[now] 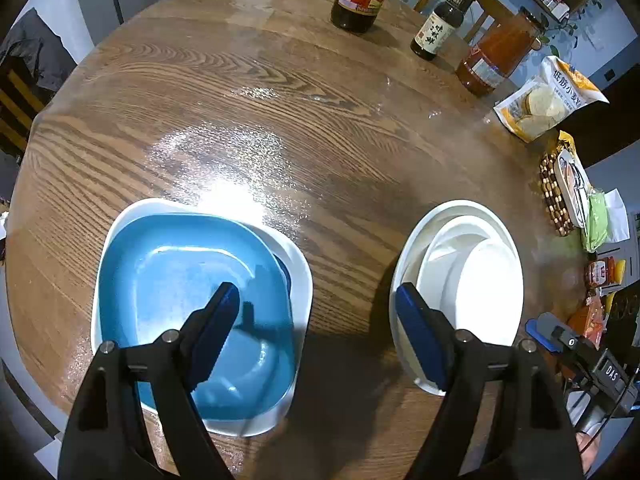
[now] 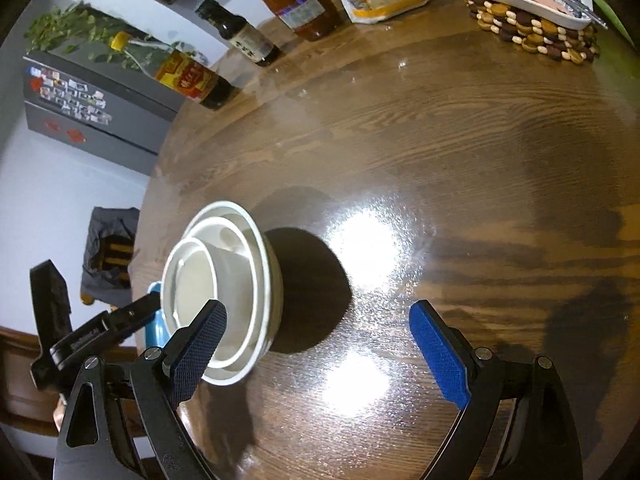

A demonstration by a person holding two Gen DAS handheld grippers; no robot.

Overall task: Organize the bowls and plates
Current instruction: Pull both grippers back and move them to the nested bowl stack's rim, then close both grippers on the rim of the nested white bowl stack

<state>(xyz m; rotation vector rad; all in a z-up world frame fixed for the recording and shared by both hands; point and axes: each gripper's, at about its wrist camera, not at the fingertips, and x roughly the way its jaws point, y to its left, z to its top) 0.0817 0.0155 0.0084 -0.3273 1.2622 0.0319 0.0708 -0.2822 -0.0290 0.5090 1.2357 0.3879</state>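
Observation:
A blue square dish (image 1: 176, 288) lies nested in a white square dish (image 1: 298, 276) at the lower left of the round wooden table (image 1: 280, 100). To its right stand nested white bowls (image 1: 472, 280). My left gripper (image 1: 318, 302) hangs open above the gap between the two stacks, its left fingertip over the blue dish, its right fingertip at the white bowls' rim. In the right wrist view the same white bowls (image 2: 236, 280) sit left of centre. My right gripper (image 2: 318, 316) is open, its left fingertip over the bowls' near rim, bare table between the pads.
Three dark sauce bottles (image 1: 436, 28) and a flour bag (image 1: 548, 100) stand along the far right edge. A beaded trivet with a small tray (image 2: 532, 12) sits at the right. The right gripper's body (image 1: 576, 344) shows beside the bowls. A fridge (image 2: 88, 108) stands beyond the table.

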